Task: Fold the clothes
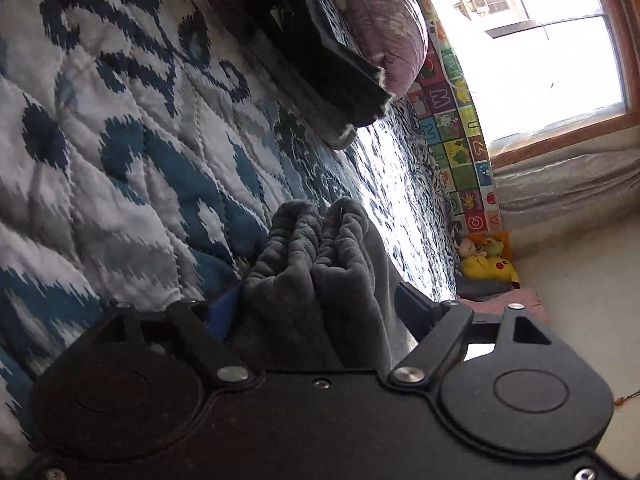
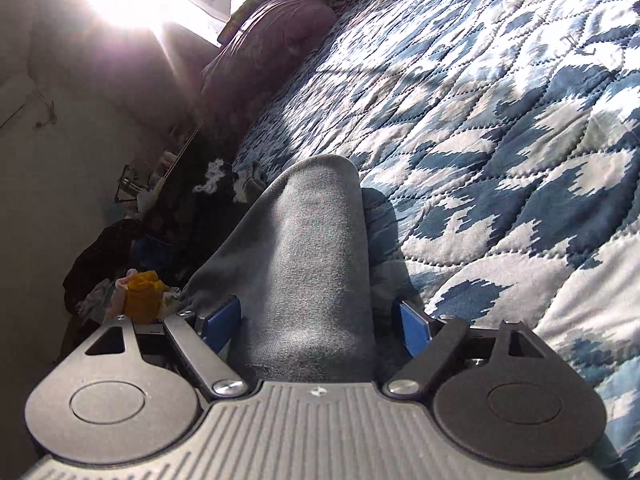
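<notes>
Grey fleece garment (image 1: 320, 272) bunched between the blue fingers (image 1: 414, 312) of the left gripper (image 1: 320, 316), clamped on the folds, held over the blue-and-white quilt (image 1: 120, 140). Right gripper (image 2: 316, 320) pinches another fold of the same grey cloth, which stands up as a hump over the quilt. Further along the bed, folded dark clothes (image 1: 312, 52) stacked beside a purple duvet (image 1: 384, 20). Yellow plush toy (image 1: 486, 266) near the far corner under the window (image 1: 540, 48).

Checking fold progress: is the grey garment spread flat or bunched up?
Bunched. The grey garment bulges in thick folds between the left hand-held gripper fingers, above the quilt.
</notes>
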A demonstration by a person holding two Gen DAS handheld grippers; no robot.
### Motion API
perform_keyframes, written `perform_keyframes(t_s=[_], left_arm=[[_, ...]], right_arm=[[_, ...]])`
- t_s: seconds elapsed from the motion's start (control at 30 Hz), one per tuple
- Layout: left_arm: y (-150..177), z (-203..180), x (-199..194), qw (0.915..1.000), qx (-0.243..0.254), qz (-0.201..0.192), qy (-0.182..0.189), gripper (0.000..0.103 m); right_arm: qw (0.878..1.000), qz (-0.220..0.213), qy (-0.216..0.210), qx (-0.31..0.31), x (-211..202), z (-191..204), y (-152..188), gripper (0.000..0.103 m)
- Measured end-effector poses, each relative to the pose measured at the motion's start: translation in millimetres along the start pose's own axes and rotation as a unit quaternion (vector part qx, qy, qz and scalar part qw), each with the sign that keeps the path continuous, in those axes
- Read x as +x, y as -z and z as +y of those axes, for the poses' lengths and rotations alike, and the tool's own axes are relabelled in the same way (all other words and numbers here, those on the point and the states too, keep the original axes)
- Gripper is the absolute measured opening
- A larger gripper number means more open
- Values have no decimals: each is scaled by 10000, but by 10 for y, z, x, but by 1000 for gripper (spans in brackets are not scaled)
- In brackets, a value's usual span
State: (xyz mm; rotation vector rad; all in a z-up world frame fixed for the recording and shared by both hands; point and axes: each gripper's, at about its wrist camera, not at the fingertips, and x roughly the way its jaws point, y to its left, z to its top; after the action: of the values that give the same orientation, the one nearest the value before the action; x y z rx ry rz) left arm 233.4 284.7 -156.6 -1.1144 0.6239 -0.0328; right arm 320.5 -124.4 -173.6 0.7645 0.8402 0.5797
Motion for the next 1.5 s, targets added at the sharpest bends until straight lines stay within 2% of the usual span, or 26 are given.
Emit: perform_keyframes(t_s=[0.13, 0.17, 0.2, 0.27, 0.33, 0.37, 0.43, 0.5, 0.53, 0.57, 0.6, 0.67, 0.8, 0.87, 0.93, 0.97, 1.0, 1.03, 1.1, 1.23, 1.33, 1.5], left_arm=[[64, -120, 85, 9989, 407, 33, -237, 85], [97, -142, 111, 9980, 544, 27, -324, 83], [136, -159, 126, 9970, 655, -32, -402, 74], [213, -190, 143, 9948, 846, -183, -542, 64], [273, -204, 86, 9937, 927, -249, -578, 49], [303, -208, 14, 9936, 936, -259, -581, 46], [375, -284, -233, 9933, 997, -246, -532, 40], [465, -345, -481, 9930, 1042, -205, -511, 42], [543, -321, -574, 9921, 1086, -190, -603, 51], [618, -264, -615, 9903, 1148, -158, -770, 60], [660, -182, -601, 9893, 1118, -3, -937, 77], [649, -30, -649, 9931, 748, 88, -899, 77], [527, -34, -668, 9930, 622, 116, -997, 82], [490, 26, -551, 9958, 313, 443, -736, 81], [507, 33, -468, 9960, 313, 602, -587, 80], [528, 29, -434, 9957, 381, 607, -590, 77], [535, 17, -429, 9959, 373, 637, -526, 73], [538, 3, -435, 9962, 333, 677, -438, 58], [538, -39, -461, 9963, 316, 736, -298, 49], [482, -299, -692, 9952, 701, 645, -232, 41], [385, -510, -941, 9954, 852, 433, -66, 40], [155, -822, -1343, 9940, 1067, 3, 248, 40]], right_arm=[[9999, 10, 52, -150, 97, 78, -8, 81], [9997, 38, 55, -221, 124, 100, -7, 76], [9996, 89, 61, -266, 157, 107, -3, 59], [9998, 67, 102, -185, 202, 94, 16, 56], [9999, 43, 135, -76, 179, 122, 22, 48], [9999, 56, 116, -16, 145, 147, 20, 43], [9999, 120, -118, 27, -77, 274, 26, 40], [9992, 295, -263, -99, -327, 419, 82, 40], [9986, 426, -185, -237, -414, 460, 136, 43], [9978, 551, -23, -359, -450, 461, 189, 56], [9964, 671, 236, -462, -428, 416, 242, 69], [9967, 612, 458, -271, -456, 237, 341, 63], [9982, 340, 181, 464, -585, 16, 449, 69], [9972, 399, 99, 617, -551, -12, 485, 69], [9971, 394, 88, 640, -502, -3, 498, 69], [9974, 389, 119, 599, -463, 14, 506, 66], [9975, 395, 161, 558, -415, 37, 516, 52], [9975, 422, 194, 535, -372, 54, 522, 50], [9978, 370, 214, 512, -350, 105, 519, 43], [9992, 241, -298, 120, -509, 380, 434, 38], [9978, 168, -624, -178, -620, 688, 343, 37], [9925, -52, -1190, -264, -713, 1085, 180, 37]])
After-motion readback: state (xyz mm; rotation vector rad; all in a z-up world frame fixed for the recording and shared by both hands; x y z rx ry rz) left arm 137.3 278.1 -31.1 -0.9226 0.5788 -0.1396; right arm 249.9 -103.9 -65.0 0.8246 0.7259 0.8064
